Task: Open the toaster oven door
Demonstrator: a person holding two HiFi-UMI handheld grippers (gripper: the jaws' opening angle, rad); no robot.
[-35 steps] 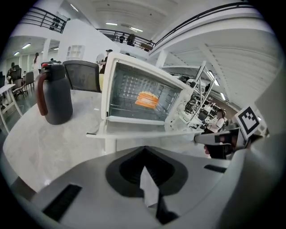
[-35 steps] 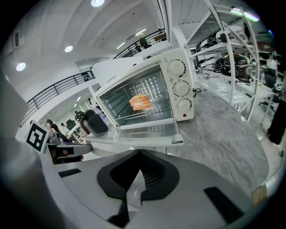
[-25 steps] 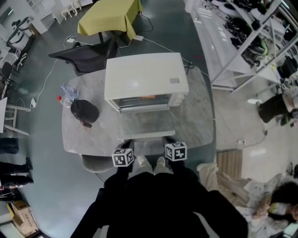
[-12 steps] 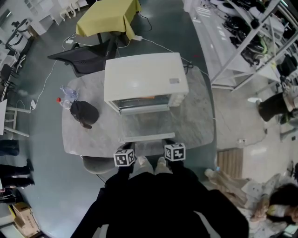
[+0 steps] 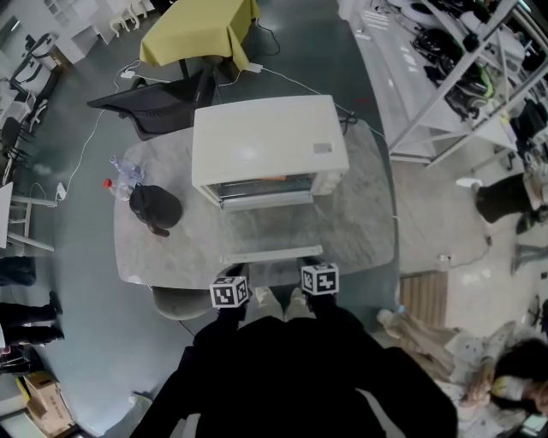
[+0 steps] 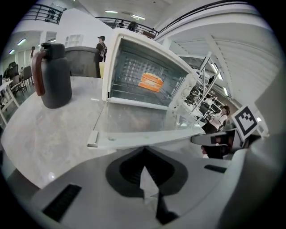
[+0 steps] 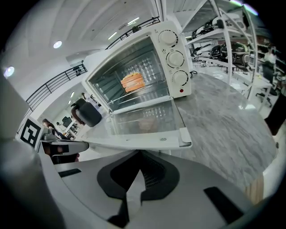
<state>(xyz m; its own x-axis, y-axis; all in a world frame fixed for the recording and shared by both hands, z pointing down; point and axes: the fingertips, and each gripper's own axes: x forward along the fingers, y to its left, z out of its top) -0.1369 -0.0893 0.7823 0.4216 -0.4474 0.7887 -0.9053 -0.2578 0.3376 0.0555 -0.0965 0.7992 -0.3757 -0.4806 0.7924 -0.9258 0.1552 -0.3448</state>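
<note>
The white toaster oven point(image 5: 270, 145) stands on the marble table point(image 5: 368, 214), its glass door point(image 5: 270, 229) folded down flat toward me. The door handle point(image 5: 272, 254) lies near the table's front edge. Orange food point(image 6: 151, 82) sits on the rack inside. My left gripper point(image 5: 235, 272) and right gripper point(image 5: 310, 261) hover just short of the handle, one near each end. In the left gripper view the gripper point(image 6: 145, 179) is shut and empty below the handle point(image 6: 147, 139). The right gripper point(image 7: 134, 188) is likewise shut, with the handle point(image 7: 134, 143) just beyond it.
A black jug point(image 5: 154, 205) and a plastic bottle point(image 5: 124, 169) stand on the table's left part. The oven's knobs point(image 7: 175, 58) are on its right side. Behind the table are a black chair point(image 5: 150, 104) and a yellow-covered table point(image 5: 201, 26); metal shelving point(image 5: 454, 60) stands to the right.
The door has settled the last bit down to lie flat. Both grippers have stayed almost where they were at the table's front edge.
</note>
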